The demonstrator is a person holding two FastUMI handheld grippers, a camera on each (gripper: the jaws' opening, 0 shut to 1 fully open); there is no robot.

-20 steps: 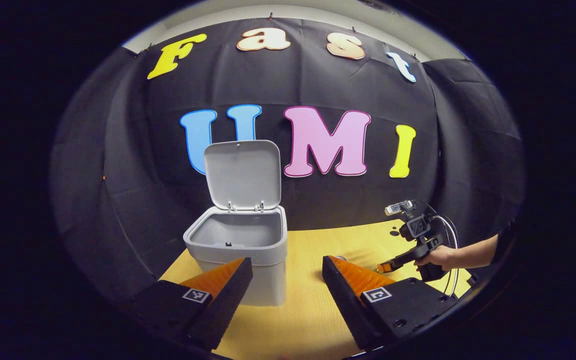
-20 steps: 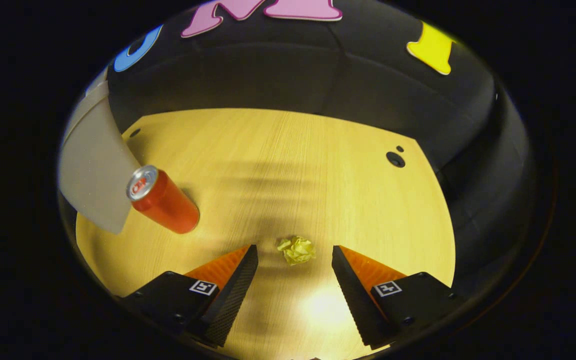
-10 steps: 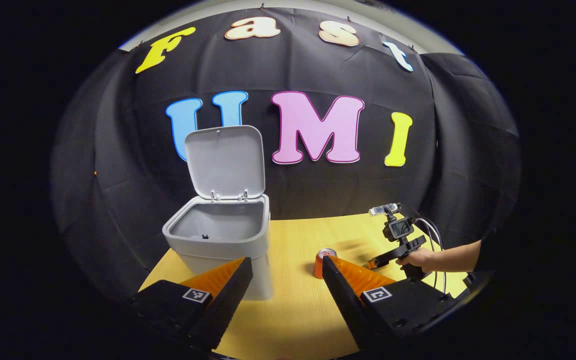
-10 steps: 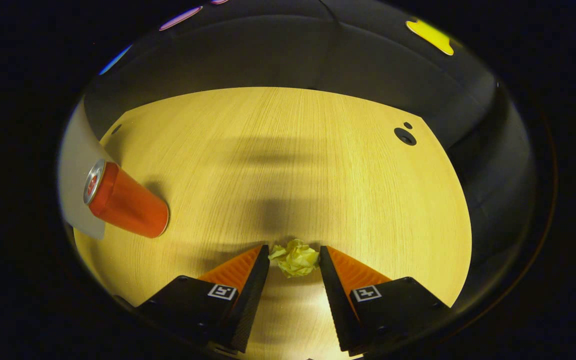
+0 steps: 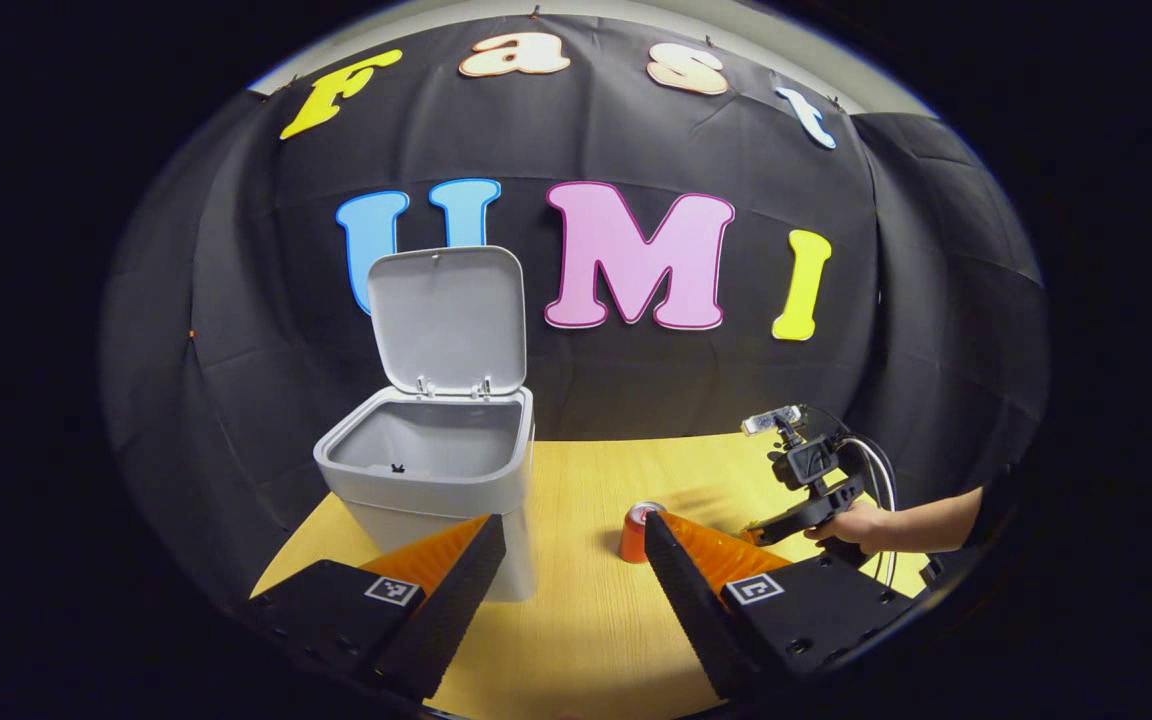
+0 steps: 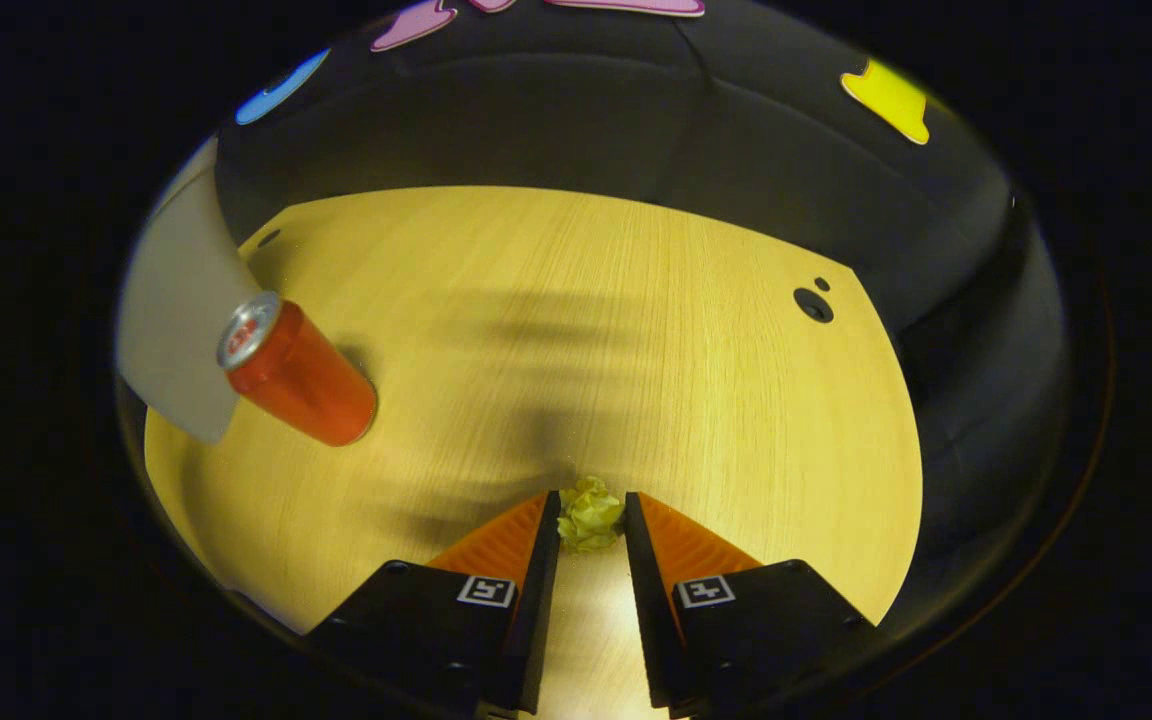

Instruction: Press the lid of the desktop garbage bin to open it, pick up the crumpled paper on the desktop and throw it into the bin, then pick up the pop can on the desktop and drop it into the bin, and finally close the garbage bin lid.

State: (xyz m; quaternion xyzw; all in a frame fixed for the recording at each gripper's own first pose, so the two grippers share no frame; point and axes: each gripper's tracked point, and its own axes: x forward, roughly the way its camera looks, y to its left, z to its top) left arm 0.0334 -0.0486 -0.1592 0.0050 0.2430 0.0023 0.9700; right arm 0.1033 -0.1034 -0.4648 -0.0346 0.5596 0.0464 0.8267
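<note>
The crumpled paper point(image 6: 591, 514) is being gripped on the table point(image 6: 636, 330) by the right hand-held gripper point(image 6: 591, 528); the left hand-held gripper point(image 5: 571, 545) is being held open.

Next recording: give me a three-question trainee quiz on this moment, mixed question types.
1. True or false: the garbage bin has its lid raised.
2. What sits between the fingers of the right hand-held gripper? A) pop can B) crumpled paper C) nothing
3. Is the pop can upright or lying on the wooden desktop?

Key: 1 true. 2 B, the crumpled paper, with both fingers closed against it. 3 upright.
</note>
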